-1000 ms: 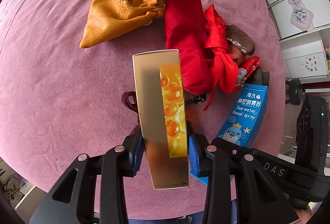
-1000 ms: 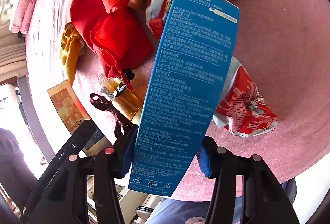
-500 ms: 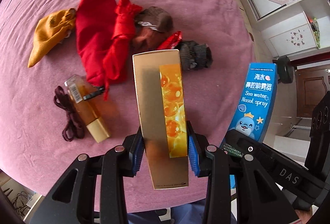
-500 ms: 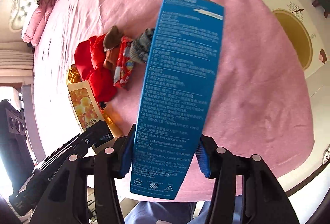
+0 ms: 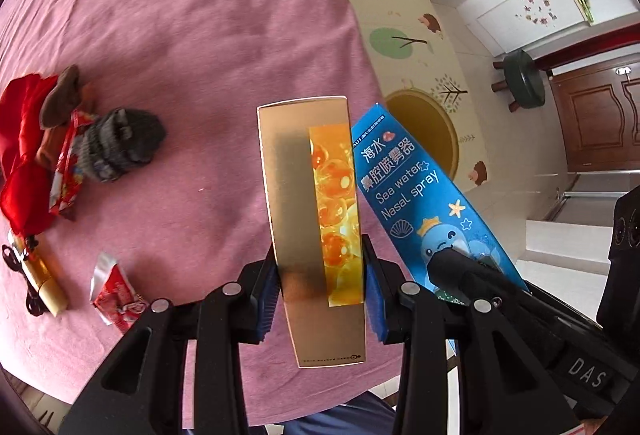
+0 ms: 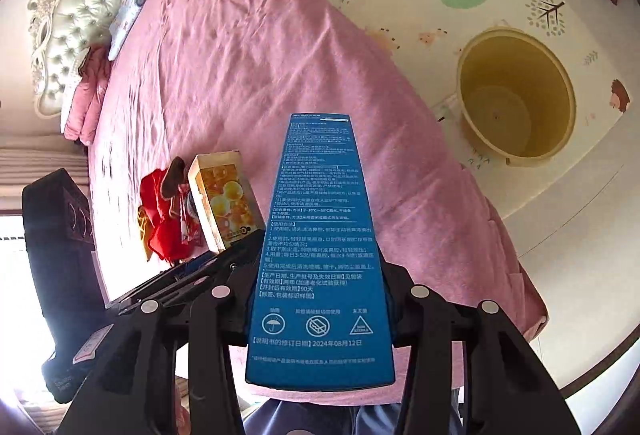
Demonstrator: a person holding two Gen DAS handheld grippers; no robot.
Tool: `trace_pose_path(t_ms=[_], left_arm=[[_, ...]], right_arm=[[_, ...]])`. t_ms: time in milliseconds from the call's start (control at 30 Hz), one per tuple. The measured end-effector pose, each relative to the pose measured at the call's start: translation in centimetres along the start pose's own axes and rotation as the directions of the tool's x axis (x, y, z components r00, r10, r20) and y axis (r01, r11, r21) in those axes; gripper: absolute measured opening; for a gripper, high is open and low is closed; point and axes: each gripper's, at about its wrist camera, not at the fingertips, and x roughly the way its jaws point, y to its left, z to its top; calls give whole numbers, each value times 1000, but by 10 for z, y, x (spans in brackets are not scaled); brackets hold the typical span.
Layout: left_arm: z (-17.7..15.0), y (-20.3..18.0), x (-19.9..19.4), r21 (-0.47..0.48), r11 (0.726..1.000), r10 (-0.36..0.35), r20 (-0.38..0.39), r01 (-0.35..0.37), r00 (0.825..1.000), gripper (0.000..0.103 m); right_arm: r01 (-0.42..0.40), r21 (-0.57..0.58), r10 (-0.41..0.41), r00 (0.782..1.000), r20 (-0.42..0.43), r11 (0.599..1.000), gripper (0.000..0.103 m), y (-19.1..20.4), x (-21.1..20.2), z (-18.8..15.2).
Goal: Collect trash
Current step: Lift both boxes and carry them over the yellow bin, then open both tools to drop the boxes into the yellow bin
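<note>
Grippers are each pinching a box over the pink bed [image 5: 180,35]: left gripper [image 5: 320,289] clamping a gold box [image 5: 288,195], right gripper [image 6: 318,309] clamping a blue nasal-spray box [image 6: 320,235], with a yellow bin [image 6: 516,95] sitting at two o'clock.

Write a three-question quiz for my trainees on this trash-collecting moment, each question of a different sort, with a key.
1. True or false: the left gripper is empty.
2. Which box does the right gripper hold? A) gold box B) blue nasal spray box C) neither
3. Fill in: on the floor beside the bed stands an empty yellow ____.

Key: 1 false, its fingers clamp the gold box; 2 B; 3 bucket.
</note>
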Motion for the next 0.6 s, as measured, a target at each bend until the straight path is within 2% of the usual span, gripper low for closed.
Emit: trace_pose_path(t_ms=[200,433,600], left_arm=[[21,-66,23,97,995,-6,-33,9,999,37],[63,-141,65,181,982,-35,-73,47,997,37],[95,-188,95,239,965,-84,-111,109,990,39]], right_arm=[[8,107,-14,998,61,994,44,-67,-25,37],[23,233,-54,990,128,972,44,-144,-45,86],[44,278,-93,982,166,960,45,-187,-59,123]])
